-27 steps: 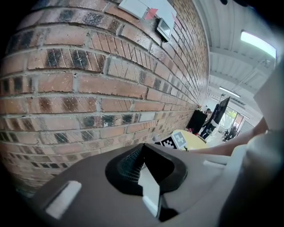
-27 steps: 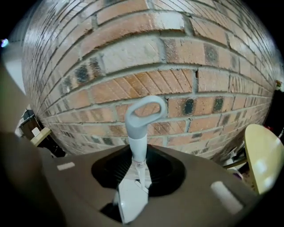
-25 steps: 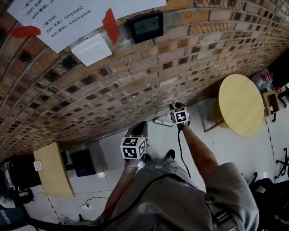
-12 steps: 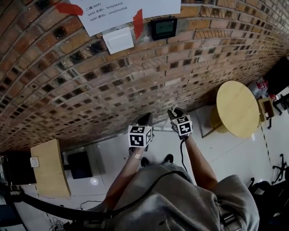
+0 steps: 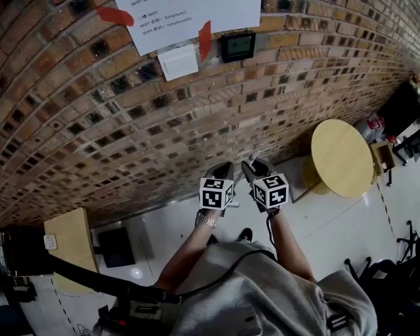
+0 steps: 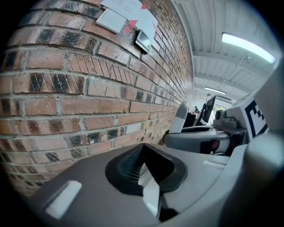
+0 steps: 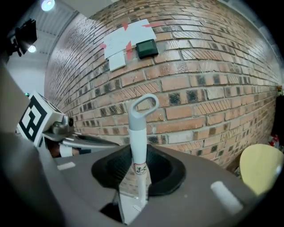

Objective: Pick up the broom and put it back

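My right gripper point(image 7: 138, 166) is shut on the broom's pale grey handle point(image 7: 138, 133), which stands upright between the jaws, with its loop end point(image 7: 144, 104) against the brick wall. The broom's head is hidden. In the head view the right gripper point(image 5: 252, 169) is raised in front of the brick wall point(image 5: 131, 125), side by side with the left gripper point(image 5: 223, 174). The left gripper point(image 6: 142, 153) points at the wall with its jaws together and nothing between them. The handle's top point(image 6: 182, 117) shows to its right.
A round yellow table point(image 5: 341, 157) stands at the right near the wall. A wooden cabinet point(image 5: 65, 239) sits at the lower left. On the wall hang a taped paper notice point(image 5: 190, 16), a white switch plate point(image 5: 178, 62) and a small dark display point(image 5: 237, 44).
Both grippers have come up along the wall, the right one much more, carrying the broom handle. They now sit close together at the same height.
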A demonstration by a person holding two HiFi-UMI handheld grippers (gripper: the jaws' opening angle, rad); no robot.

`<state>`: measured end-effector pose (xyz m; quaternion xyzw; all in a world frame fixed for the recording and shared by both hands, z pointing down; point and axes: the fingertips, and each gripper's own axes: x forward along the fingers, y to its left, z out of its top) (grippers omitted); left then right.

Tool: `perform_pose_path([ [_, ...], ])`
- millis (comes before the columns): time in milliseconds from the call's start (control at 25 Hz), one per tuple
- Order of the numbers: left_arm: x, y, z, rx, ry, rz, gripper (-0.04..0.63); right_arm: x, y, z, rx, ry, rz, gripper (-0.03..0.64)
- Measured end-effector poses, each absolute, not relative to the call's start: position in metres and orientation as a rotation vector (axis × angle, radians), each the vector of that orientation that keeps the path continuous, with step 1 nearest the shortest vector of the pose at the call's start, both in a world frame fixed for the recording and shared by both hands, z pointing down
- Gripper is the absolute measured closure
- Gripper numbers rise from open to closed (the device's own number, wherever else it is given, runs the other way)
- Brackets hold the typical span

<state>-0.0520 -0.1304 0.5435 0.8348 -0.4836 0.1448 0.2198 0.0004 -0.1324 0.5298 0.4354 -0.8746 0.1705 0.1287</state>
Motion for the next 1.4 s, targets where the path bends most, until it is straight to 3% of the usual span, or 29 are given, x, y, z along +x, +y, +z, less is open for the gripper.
perform_pose_path([
  [1400, -0.042, -0.143, 0.533, 2.336, -1.319, 0.396, 0.591, 0.011, -0.143, 0.534, 1.34, -2.444, 0.492, 0.518],
])
